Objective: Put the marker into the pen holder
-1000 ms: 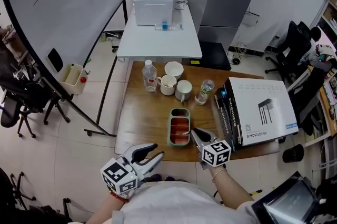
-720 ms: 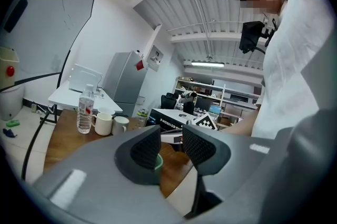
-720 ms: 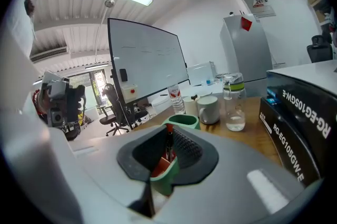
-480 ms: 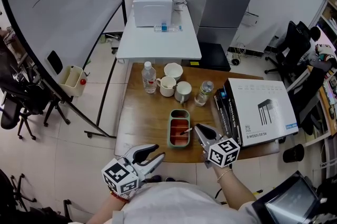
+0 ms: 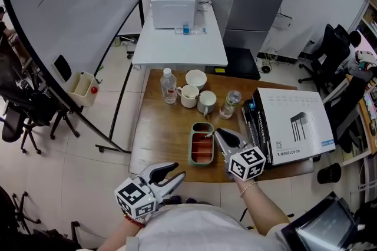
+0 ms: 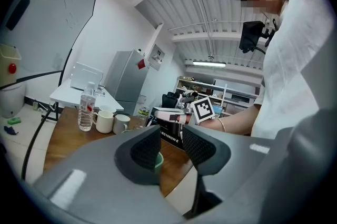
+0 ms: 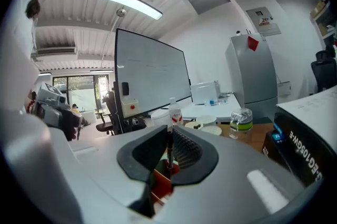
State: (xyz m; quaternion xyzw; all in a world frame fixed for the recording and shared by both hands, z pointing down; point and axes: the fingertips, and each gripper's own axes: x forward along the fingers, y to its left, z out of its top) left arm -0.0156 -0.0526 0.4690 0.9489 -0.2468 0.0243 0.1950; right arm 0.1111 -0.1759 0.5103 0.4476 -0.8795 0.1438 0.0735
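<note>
Marker point(image 7: 169, 146) is riding above the wooden worktop point(image 5: 162, 138) and green tray point(image 5: 191, 152), lifted higher than a second ago, clamped between the right claw's point(image 5: 217, 132) closed jaws; left claw point(image 5: 178, 172) is idling unmoved, jaws apart, empty.

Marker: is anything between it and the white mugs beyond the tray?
Nothing visible. The right claw holds the marker over the far end of the green tray; only the table shows before the nearest white mug.

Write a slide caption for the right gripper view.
Right hand-held gripper shut on a thin marker, green tray seen below.
</note>
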